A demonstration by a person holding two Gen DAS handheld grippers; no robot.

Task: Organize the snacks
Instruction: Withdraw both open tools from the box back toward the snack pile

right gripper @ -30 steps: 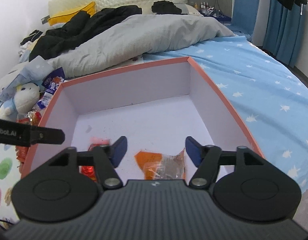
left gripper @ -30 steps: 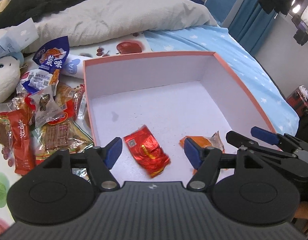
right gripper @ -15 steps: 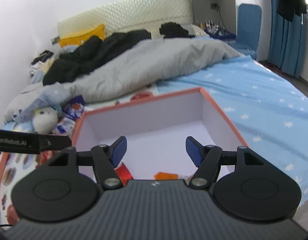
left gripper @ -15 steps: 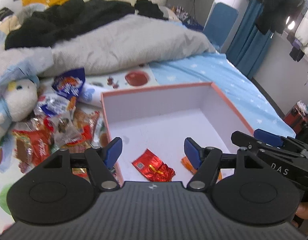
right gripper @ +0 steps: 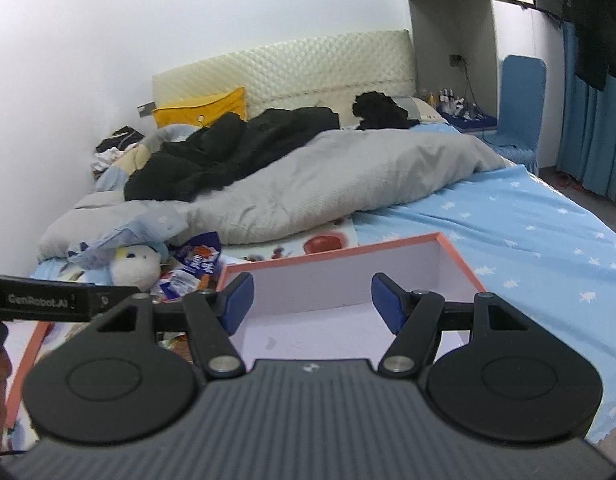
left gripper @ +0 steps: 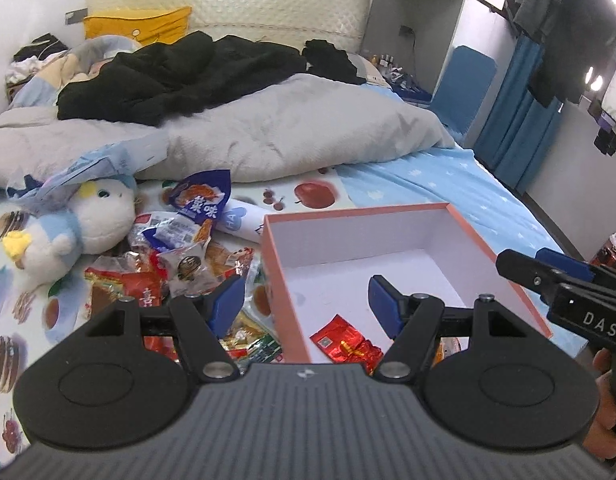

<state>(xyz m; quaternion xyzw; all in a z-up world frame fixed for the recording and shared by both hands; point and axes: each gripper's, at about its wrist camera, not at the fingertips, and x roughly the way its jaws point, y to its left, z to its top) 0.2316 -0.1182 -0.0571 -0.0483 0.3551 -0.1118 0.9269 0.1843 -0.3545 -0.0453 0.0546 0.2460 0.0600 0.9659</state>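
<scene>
Spreading across the upper half of both views: a bed (left gripper: pixel 427 176) under a grey duvet (left gripper: pixel 292 136), black clothing (left gripper: pixel 180 76) heaped on top.

Sitting at lower centre in both views: a pink-rimmed box (left gripper: pixel 286 312), white inside, open upward.

Lying left of the box in the left wrist view: a loose pile of snacks (left gripper: pixel 176 268), a blue packet (left gripper: pixel 204 200) at its upper edge and a plush toy (left gripper: pixel 84 224) further left.

Lying on the box floor near the bottom of that view: a red foil snack (left gripper: pixel 341 340), just between and below the left fingertips (partly hidden by the gripper body).

Hovering tilted downward over the box's left wall: the left gripper (left gripper: pixel 306 304), jaws spread and holding nothing.

Hanging over the box interior: the right gripper (right gripper: pixel 311 300), jaws likewise spread and empty (a hand (left gripper: pixel 603 400) showing at the right edge of the left wrist view).

Compared with a second ago: both grippers sitting higher and angled less steeply, more of the headboard and wall showing, the box smaller and lower in frame, the orange packet nearly hidden.
</scene>
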